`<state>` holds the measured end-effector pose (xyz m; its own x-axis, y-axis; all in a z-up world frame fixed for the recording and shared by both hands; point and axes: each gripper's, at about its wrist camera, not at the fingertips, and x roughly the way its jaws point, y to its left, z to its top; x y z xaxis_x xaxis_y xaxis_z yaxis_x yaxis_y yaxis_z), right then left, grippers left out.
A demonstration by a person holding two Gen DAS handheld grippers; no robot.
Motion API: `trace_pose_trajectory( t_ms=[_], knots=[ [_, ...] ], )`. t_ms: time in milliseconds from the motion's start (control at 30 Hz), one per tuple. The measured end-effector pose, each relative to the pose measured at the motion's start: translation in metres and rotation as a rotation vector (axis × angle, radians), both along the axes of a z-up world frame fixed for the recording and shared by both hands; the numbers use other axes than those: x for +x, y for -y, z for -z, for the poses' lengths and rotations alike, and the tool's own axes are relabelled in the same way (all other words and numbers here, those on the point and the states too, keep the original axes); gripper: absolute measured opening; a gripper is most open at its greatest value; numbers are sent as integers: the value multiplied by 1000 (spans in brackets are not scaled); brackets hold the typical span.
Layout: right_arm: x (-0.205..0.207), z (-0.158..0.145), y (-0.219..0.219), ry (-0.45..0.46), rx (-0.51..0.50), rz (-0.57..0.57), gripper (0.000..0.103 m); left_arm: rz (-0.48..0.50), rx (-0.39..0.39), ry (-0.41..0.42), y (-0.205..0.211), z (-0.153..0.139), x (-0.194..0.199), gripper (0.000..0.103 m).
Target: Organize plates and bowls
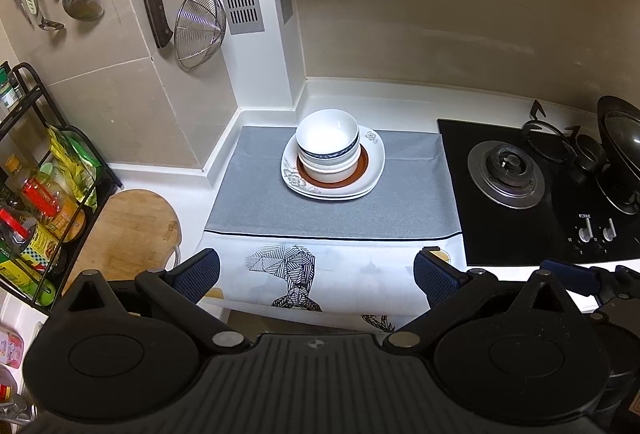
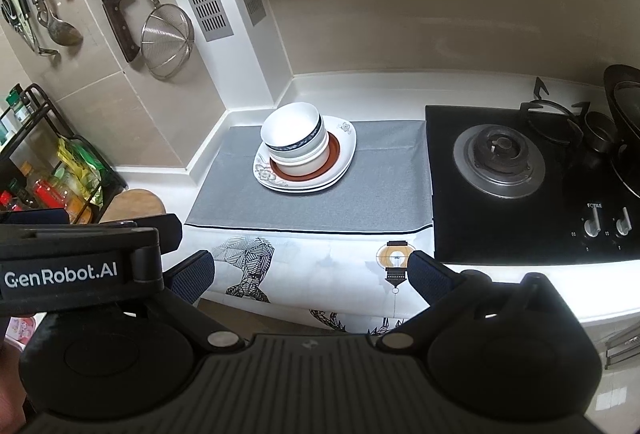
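Observation:
A stack of white bowls [image 1: 327, 138] sits on stacked plates [image 1: 372, 162] on a grey mat at the back of the counter. The top plate has a brown ring, the lower ones a flower print. The same bowls [image 2: 294, 132] and plates [image 2: 344, 150] show in the right wrist view. My left gripper [image 1: 316, 274] is open and empty, held back from the counter's front edge. My right gripper [image 2: 310, 276] is open and empty, also in front of the counter. The left gripper's body shows at the left of the right wrist view.
A grey mat [image 1: 256, 202] covers the counter and a printed cloth hangs over the front. A black gas hob [image 1: 520, 194] with a wok lies to the right. A round wooden board [image 1: 128, 230] and a spice rack [image 1: 36, 170] stand to the left. Utensils hang on the wall.

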<state>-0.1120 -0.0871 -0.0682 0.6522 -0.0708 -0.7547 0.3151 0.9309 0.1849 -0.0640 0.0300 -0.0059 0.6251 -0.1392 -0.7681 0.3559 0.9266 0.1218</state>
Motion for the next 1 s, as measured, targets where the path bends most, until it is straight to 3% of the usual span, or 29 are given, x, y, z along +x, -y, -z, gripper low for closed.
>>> trace_pose_trajectory(
  t_ms=[1000],
  knots=[
    [-8,2,-2,-8,-11,22,103,5,6,-14,0,1,-7,103]
  ],
)
